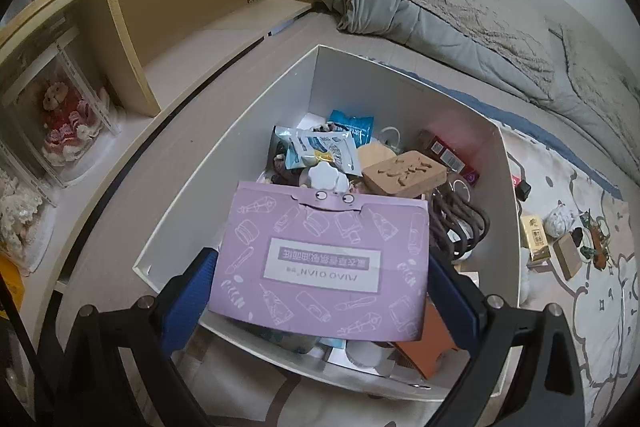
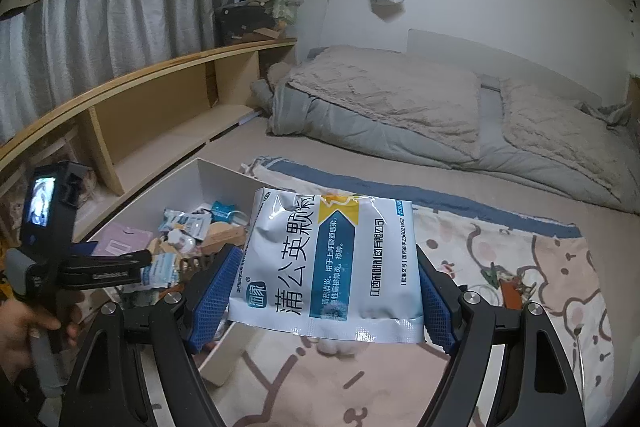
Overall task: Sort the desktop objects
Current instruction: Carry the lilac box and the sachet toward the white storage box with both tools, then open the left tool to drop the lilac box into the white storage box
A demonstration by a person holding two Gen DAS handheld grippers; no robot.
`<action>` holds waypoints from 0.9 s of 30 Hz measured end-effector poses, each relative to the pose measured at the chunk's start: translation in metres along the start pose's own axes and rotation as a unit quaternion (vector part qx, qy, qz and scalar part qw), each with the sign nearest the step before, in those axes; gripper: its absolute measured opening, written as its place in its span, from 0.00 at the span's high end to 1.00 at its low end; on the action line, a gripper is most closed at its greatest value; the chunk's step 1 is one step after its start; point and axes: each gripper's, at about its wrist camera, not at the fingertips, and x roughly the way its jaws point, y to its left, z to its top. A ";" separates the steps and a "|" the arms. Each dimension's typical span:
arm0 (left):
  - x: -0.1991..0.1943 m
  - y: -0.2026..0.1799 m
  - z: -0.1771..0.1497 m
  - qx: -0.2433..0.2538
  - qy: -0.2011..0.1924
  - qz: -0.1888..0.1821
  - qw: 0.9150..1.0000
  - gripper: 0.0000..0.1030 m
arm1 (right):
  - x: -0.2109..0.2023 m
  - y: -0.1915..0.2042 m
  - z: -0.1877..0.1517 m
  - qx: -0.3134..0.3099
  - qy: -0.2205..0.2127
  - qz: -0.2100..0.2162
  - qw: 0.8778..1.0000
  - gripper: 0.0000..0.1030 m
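Far left in the left wrist view, a light wooden shelf unit (image 1: 132, 39) runs along the wall, with a doll in a red dress inside a clear case (image 1: 60, 119) in its lower bay. Right of it sits the open white rectangular storage box (image 1: 352, 79), holding mixed items: blue-and-white foil sachets (image 1: 320, 147), a tan carved block (image 1: 404, 175), a small white flower-shaped lid (image 1: 324, 177) and dark brown looped cord (image 1: 456, 219).

The left gripper (image 1: 320, 291) is clamped on a flat lilac cardboard box with printed cosmetic outlines (image 1: 324, 259), blue pads pressed on both side edges, held above the near part of the storage box.

Further right, small loose objects (image 1: 568, 243) lie on the cream cartoon-print blanket (image 1: 600, 307); a grey quilt (image 1: 460, 19) is bunched behind.

In the right wrist view, the right gripper (image 2: 324, 299) grips a white-and-blue medicine sachet with yellow band (image 2: 328, 263) by its two sides, held up over the blanket, just right of the storage box.
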 end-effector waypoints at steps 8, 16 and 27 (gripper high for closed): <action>0.010 0.003 0.003 -0.005 0.000 0.004 1.000 0.03 | 0.000 0.012 0.000 0.020 0.011 0.046 0.999 0.20; 0.022 0.005 0.002 -0.001 0.006 0.026 1.000 0.03 | 0.012 0.027 -0.002 0.008 0.023 0.066 0.998 0.20; -0.001 0.015 0.010 -0.023 -0.028 0.007 0.999 0.03 | 0.036 0.034 -0.002 0.027 0.043 0.084 0.995 0.20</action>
